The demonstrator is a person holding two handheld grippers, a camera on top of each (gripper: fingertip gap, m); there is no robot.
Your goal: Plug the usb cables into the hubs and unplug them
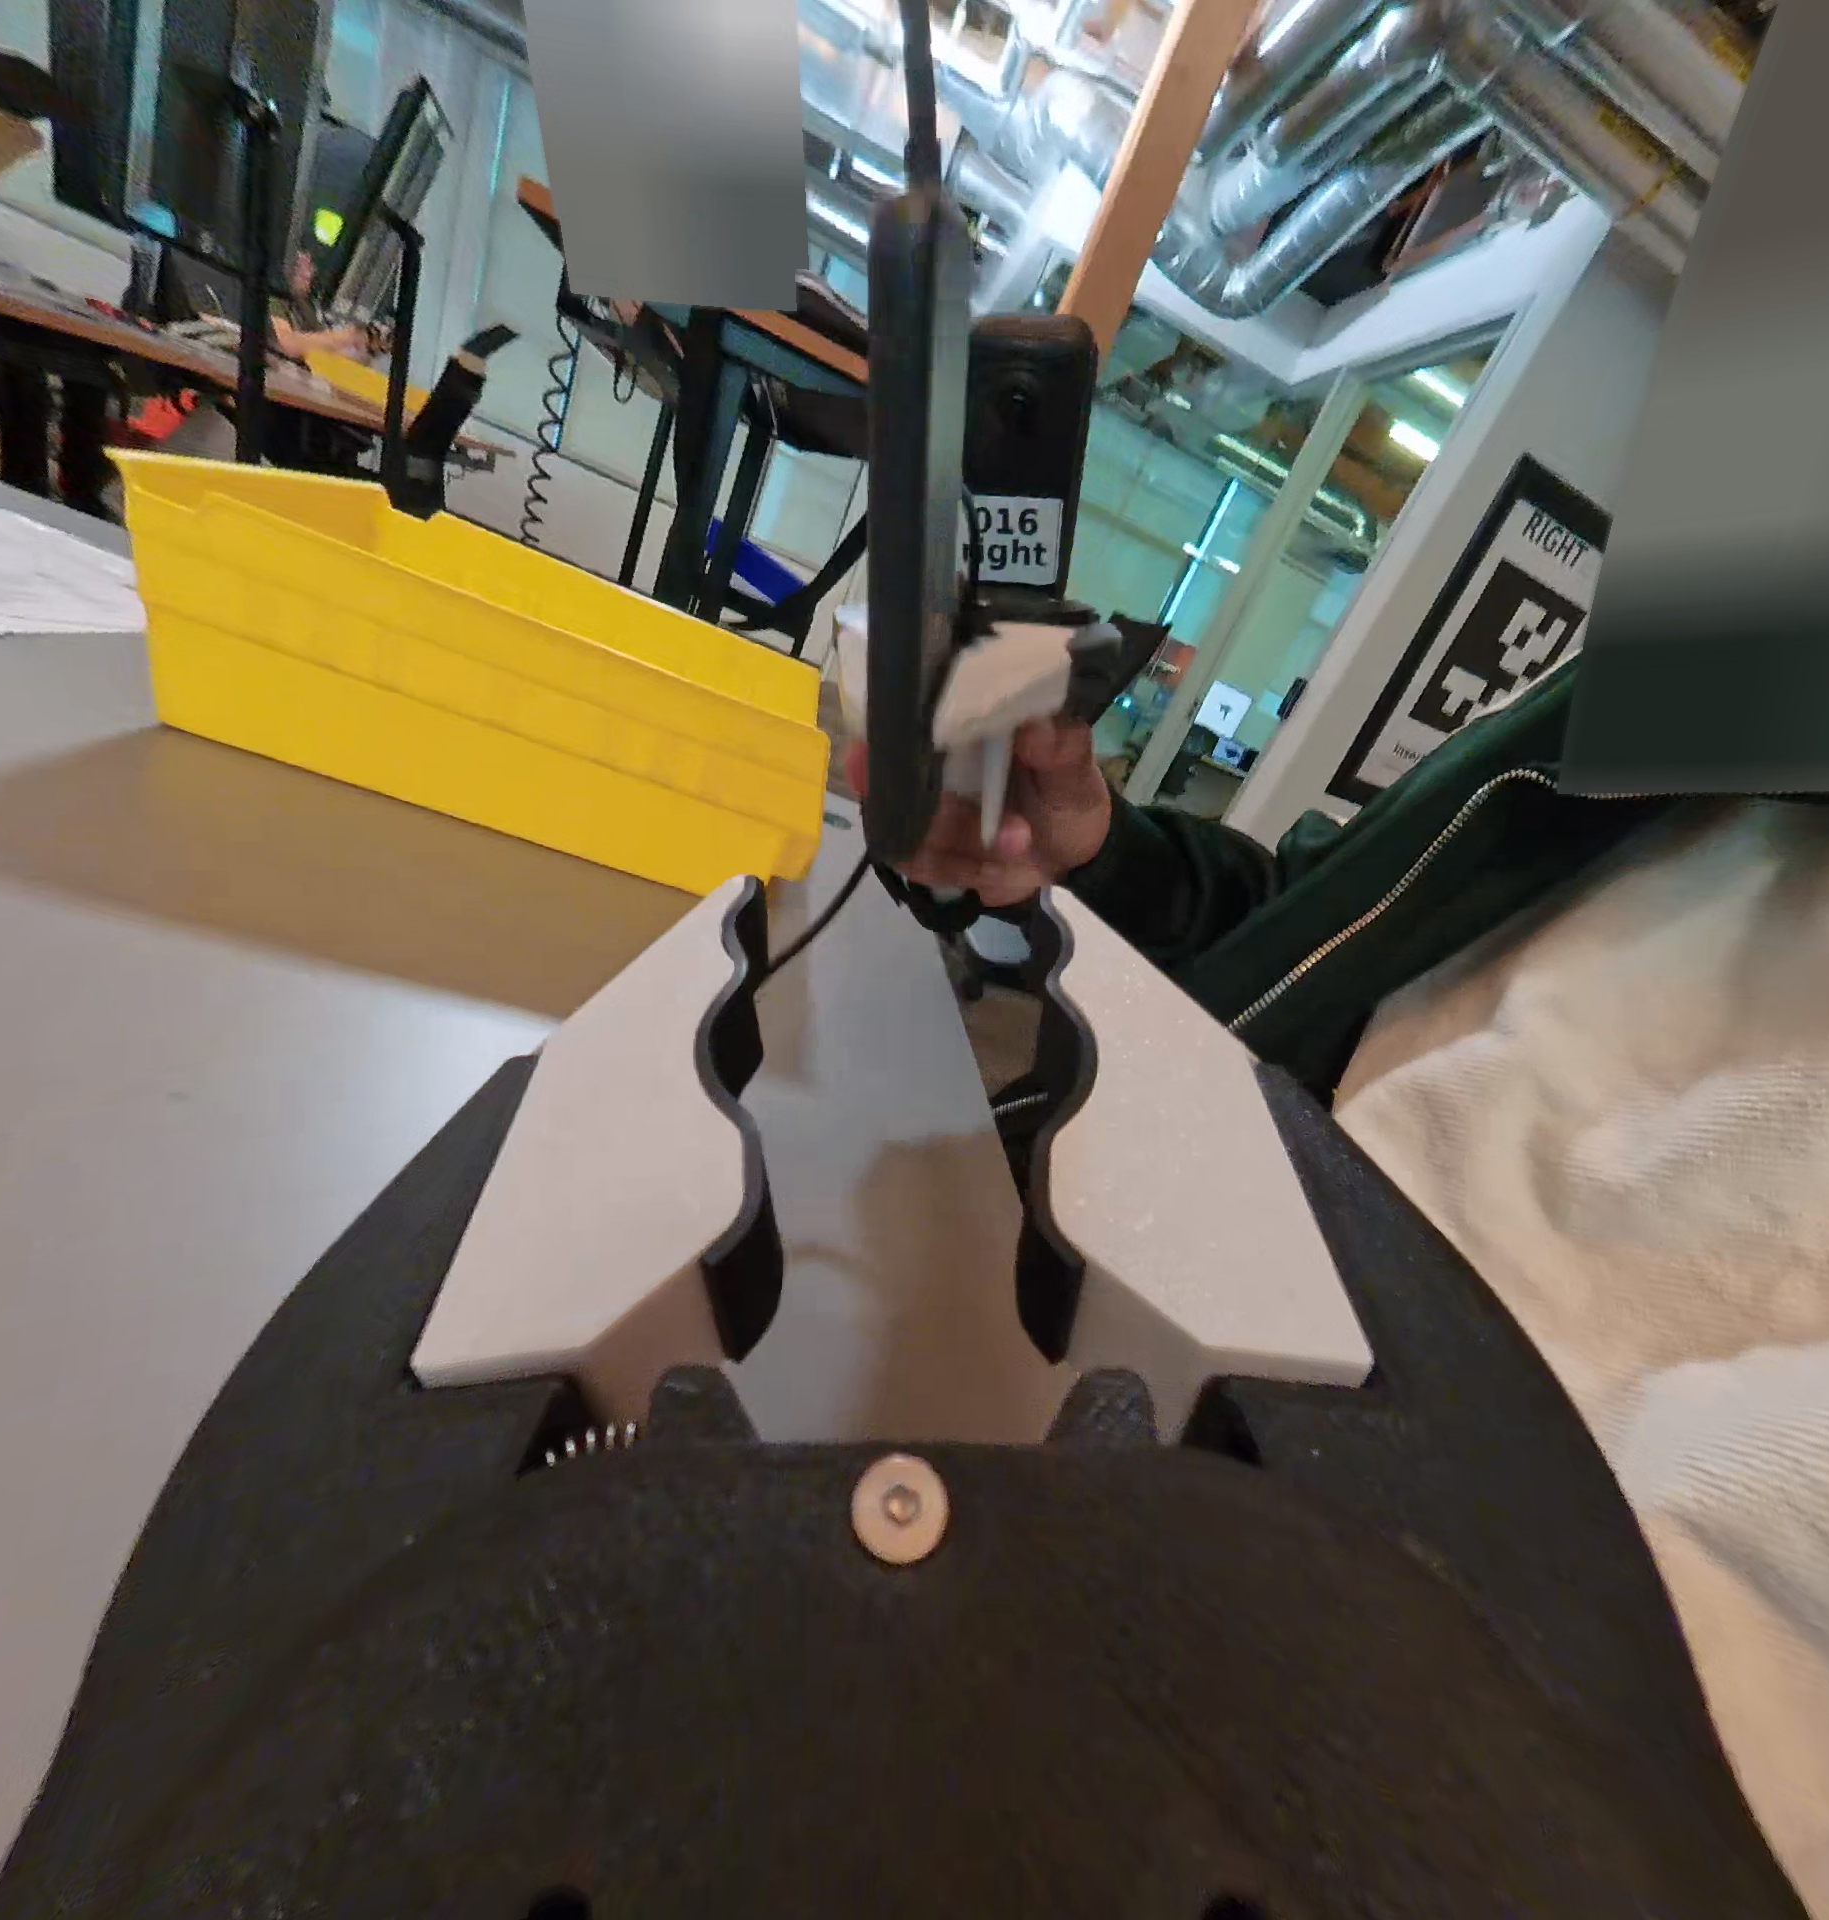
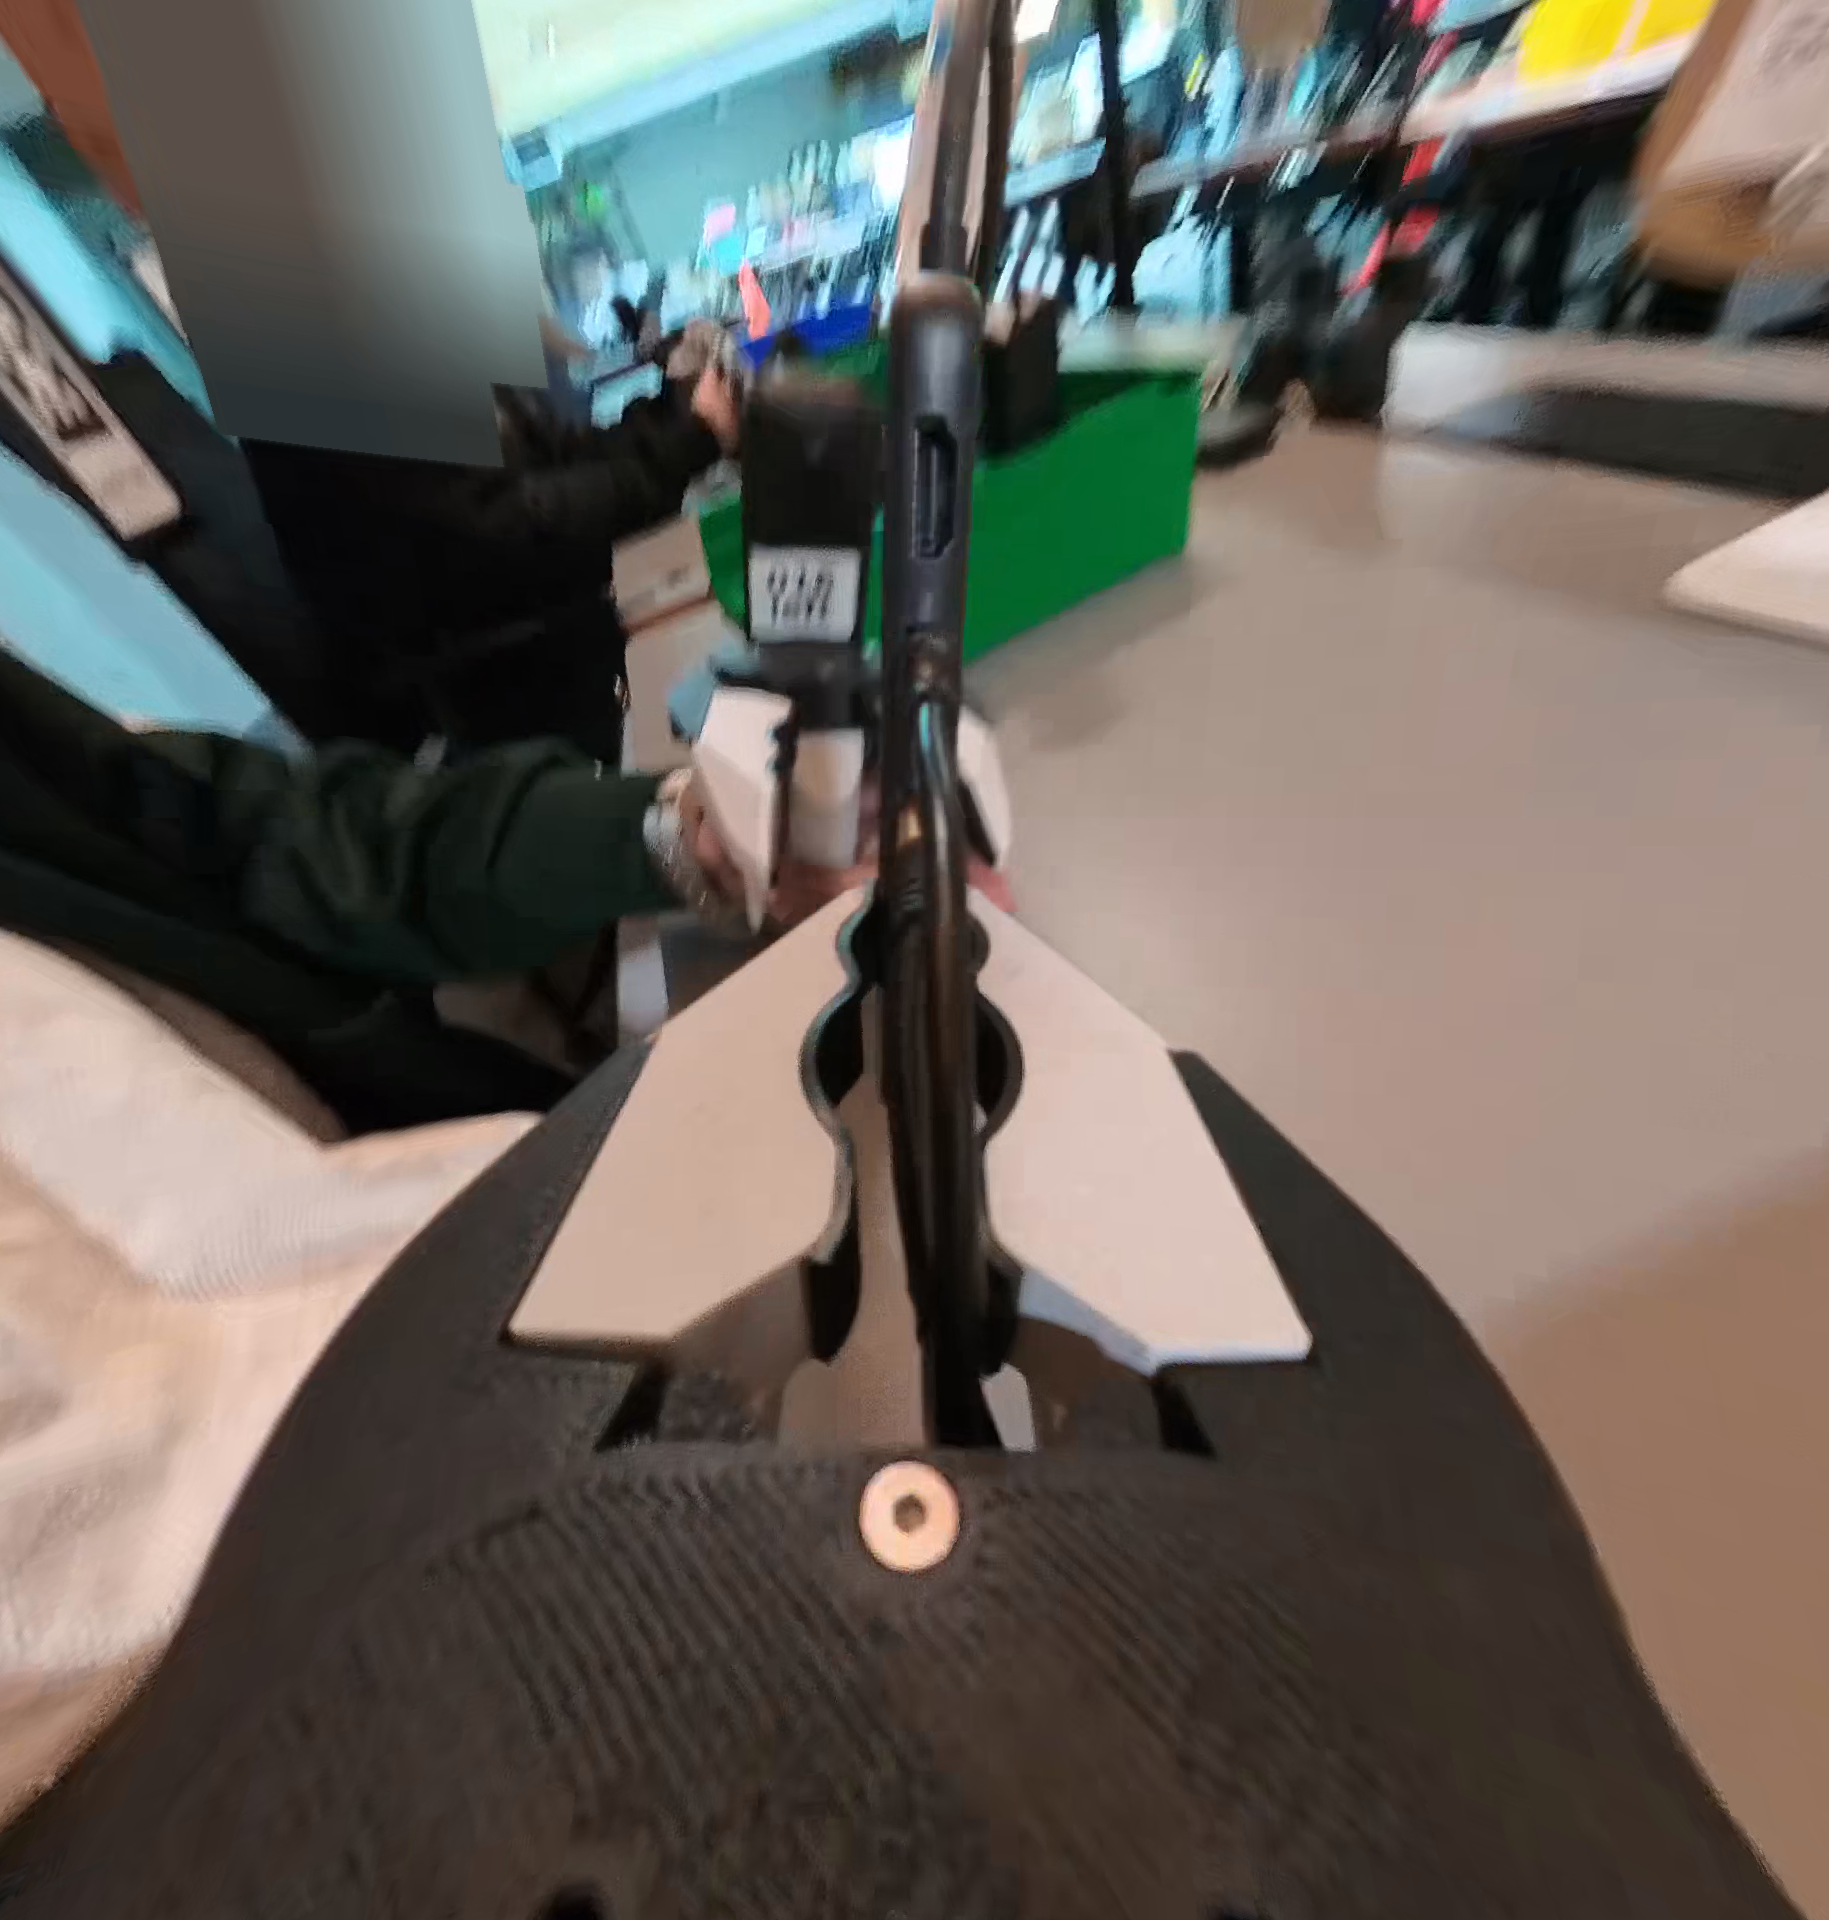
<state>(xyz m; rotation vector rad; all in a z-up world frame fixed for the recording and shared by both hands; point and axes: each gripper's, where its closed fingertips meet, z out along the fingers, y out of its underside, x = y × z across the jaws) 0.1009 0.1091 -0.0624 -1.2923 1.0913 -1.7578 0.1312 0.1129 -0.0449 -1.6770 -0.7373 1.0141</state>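
Two grippers [image 1: 894, 914] [image 2: 915, 935]: empty, hub-clamped [image 2: 925, 623].

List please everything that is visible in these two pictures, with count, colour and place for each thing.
hub: one, black, flat, held upright on edge in the right gripper, lifted above the table
cable: one, black, runs along the hub between the right fingers
yellow bin: one, yellow, on the table, left of the hub in the left wrist view
green bin: one, green, on the table behind the hub
table: one, grey-beige, under everything
left gripper: one, white fingers on a black body, open, holds nothing
right gripper: one, same build, shut on the hub
hand: one, holds the right gripper's handle, dark green sleeve
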